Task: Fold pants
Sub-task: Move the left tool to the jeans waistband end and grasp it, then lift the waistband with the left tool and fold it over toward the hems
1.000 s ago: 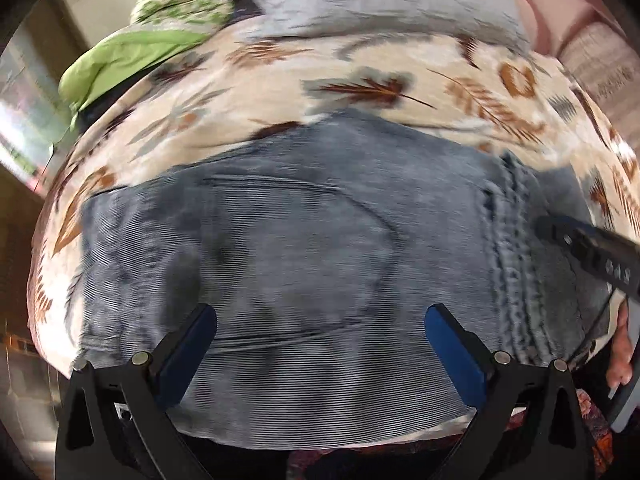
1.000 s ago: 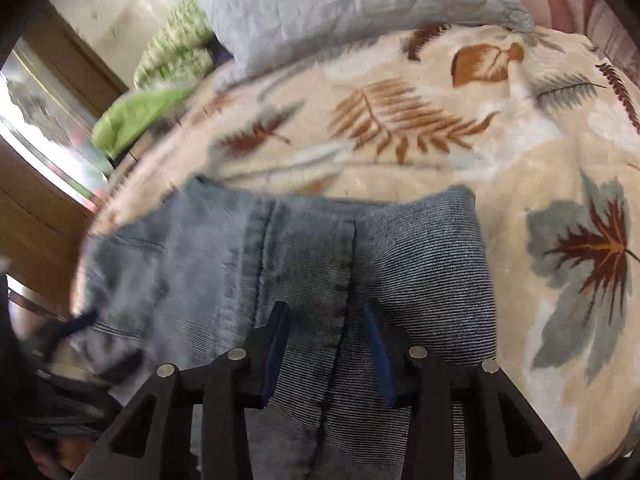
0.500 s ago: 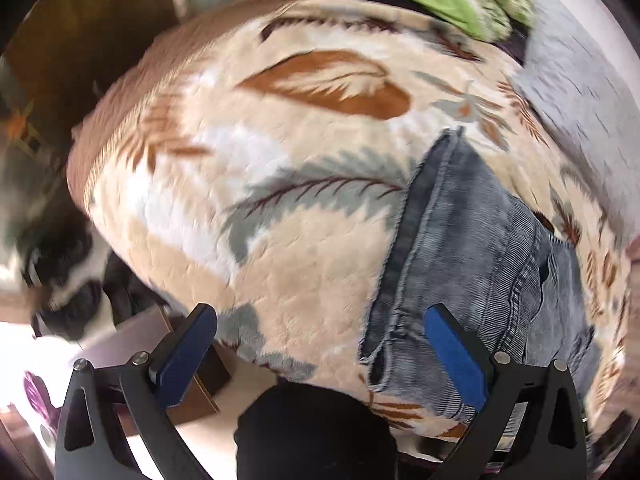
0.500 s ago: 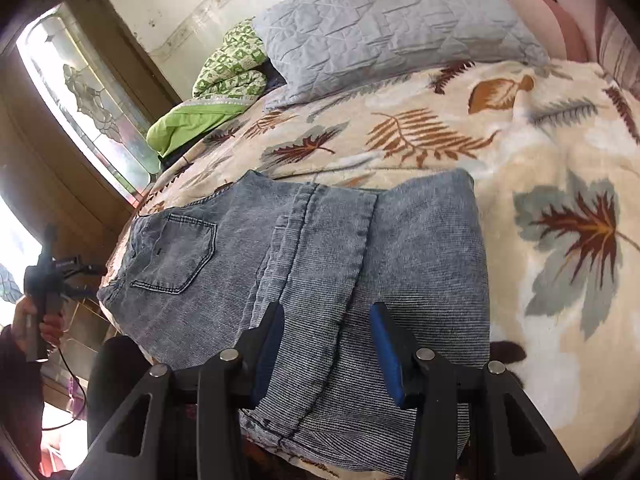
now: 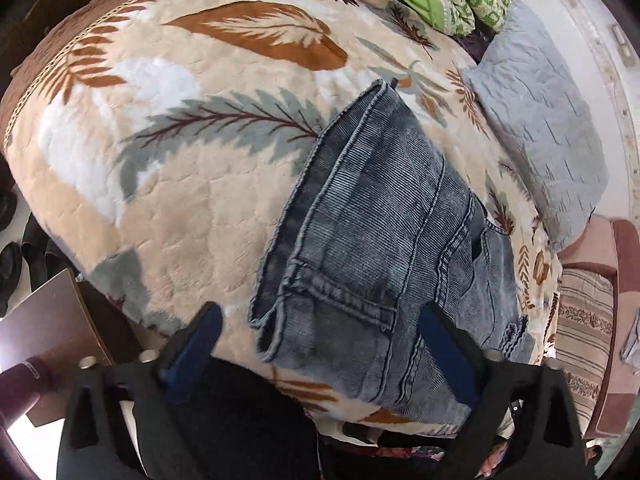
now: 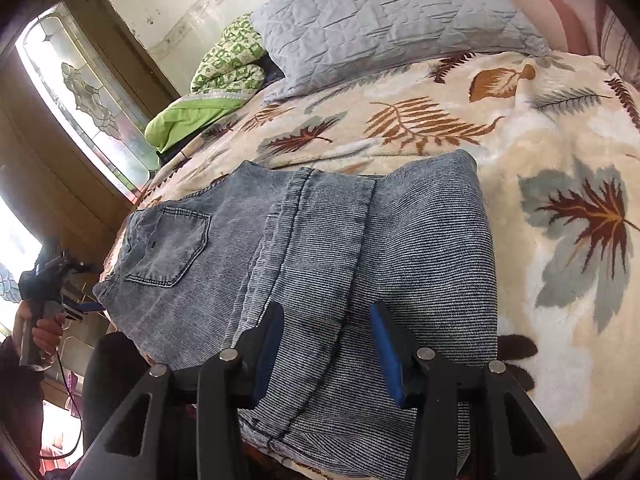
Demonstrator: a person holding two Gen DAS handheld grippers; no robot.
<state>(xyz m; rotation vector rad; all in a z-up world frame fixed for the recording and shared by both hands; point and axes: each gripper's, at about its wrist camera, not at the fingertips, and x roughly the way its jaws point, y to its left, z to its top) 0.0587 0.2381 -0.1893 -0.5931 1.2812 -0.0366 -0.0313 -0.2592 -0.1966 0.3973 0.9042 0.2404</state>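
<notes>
On the bed [image 6: 560, 128], the pants [image 6: 320, 260] are lying folded into a compact stack near its front edge. At their waistband end the left tool [image 5: 316, 348] is hovering spread and empty, and over the folded end the right tool [image 6: 326, 354] is gaping, grasping nothing; little seems left beyond perhaps one more fold.

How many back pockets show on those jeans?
1: a back pocket on the waist end of the jeans, nearest the window side. A second may be folded underneath.

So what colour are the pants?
Faded blue-grey denim pants, dark stitching; clearest in the right wrist view.
</notes>
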